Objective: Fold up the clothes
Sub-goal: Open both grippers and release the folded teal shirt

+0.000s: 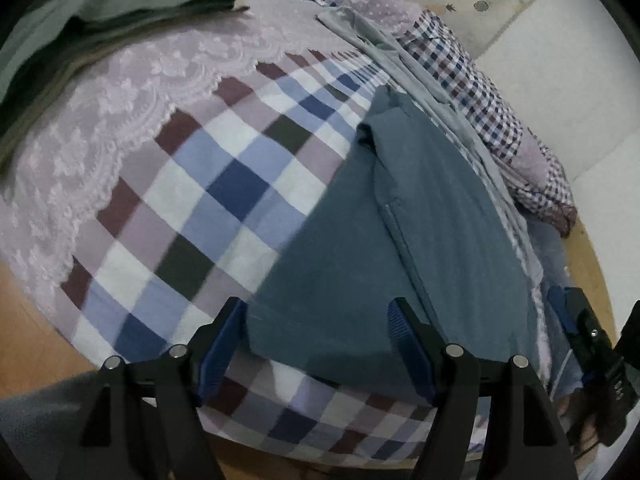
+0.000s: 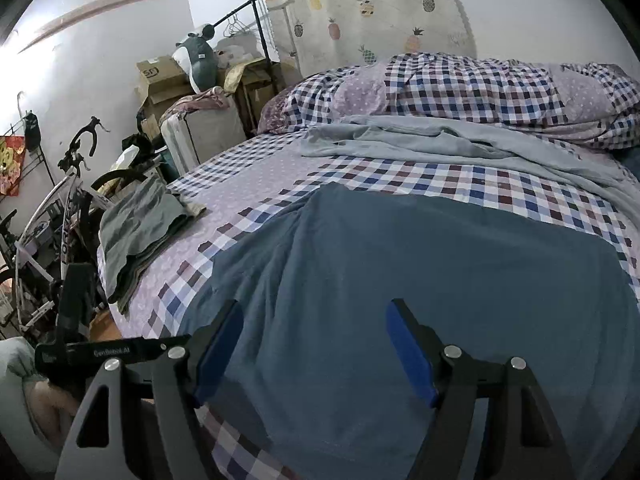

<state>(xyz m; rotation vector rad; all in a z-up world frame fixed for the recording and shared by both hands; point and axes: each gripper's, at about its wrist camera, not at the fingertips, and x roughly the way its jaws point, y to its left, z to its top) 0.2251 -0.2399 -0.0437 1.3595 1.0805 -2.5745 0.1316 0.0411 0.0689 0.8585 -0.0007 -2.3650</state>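
The teal garment is spread on the bed, taking up the 6 o'clock half of the right view. Both claws, left and right, are gaping wide over its near edge and gripping nothing. If a fold's coming, I'd pinch only the top layer at matching corners and lift evenly. There's a folded grey stack at 9 o'clock. The hem under the claws is cut off, and I can't make out whether it's a shirt or trousers.

Teal-blue garment, checked blue, maroon and white bedsheet, pale grey cloth, pineapple-print curtain
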